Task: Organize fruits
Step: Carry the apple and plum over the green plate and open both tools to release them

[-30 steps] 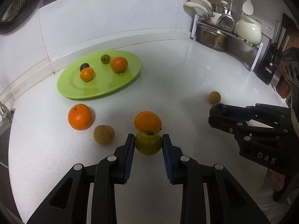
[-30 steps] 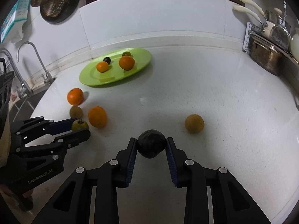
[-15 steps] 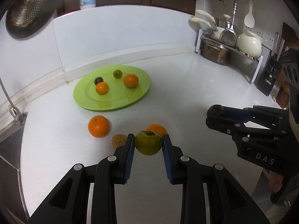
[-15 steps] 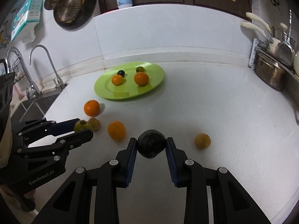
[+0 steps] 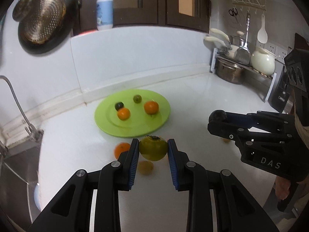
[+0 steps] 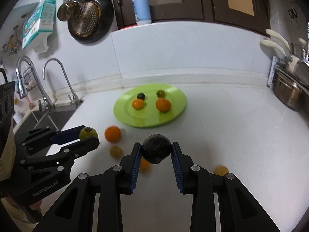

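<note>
Green fruit (image 5: 153, 148) clamped in left tongs (image 5: 153, 150), dark fruit (image 6: 156, 151) in right tongs (image 6: 156, 154).

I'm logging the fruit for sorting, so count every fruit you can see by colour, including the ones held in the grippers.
Orange fruit: 4
Green fruit: 2
Dark fruit: 2
Tan fruit: 2
Total: 10

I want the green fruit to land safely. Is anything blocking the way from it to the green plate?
Nothing visible blocks it. The left tongs hold the green fruit above the counter, and the green plate ahead has bare room at its near edge.
</note>
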`<state>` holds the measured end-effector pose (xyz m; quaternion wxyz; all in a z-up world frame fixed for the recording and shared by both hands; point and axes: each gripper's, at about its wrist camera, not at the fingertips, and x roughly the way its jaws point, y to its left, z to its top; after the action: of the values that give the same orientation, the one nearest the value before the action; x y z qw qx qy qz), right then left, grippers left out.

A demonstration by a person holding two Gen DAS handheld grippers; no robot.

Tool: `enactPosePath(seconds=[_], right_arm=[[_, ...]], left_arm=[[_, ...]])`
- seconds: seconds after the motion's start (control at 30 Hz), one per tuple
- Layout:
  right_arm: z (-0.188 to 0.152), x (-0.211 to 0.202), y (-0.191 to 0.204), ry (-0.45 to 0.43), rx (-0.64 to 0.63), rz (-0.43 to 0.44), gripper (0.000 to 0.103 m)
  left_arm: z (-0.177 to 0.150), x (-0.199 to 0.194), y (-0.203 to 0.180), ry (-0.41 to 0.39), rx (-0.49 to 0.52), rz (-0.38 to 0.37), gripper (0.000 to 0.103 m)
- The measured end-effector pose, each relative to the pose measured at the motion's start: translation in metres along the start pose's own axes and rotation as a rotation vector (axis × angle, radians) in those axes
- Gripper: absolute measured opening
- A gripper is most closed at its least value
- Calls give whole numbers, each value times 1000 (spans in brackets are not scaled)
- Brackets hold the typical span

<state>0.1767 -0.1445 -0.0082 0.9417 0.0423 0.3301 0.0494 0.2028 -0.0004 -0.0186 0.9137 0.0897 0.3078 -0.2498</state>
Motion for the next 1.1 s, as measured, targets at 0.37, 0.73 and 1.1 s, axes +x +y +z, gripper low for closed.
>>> enactPosePath(seconds=[0.37,0.73,1.1], right_arm=[[40,11,12,-75,-44,35,33],[78,43,13,-71,-41,63,33],[112,96,12,-12,-31,76,33]], left_arm=[[31,1,24,-71,11,53,30],[59,25,47,-75,6,77,30],[81,71,82,-16,-27,43,30]])
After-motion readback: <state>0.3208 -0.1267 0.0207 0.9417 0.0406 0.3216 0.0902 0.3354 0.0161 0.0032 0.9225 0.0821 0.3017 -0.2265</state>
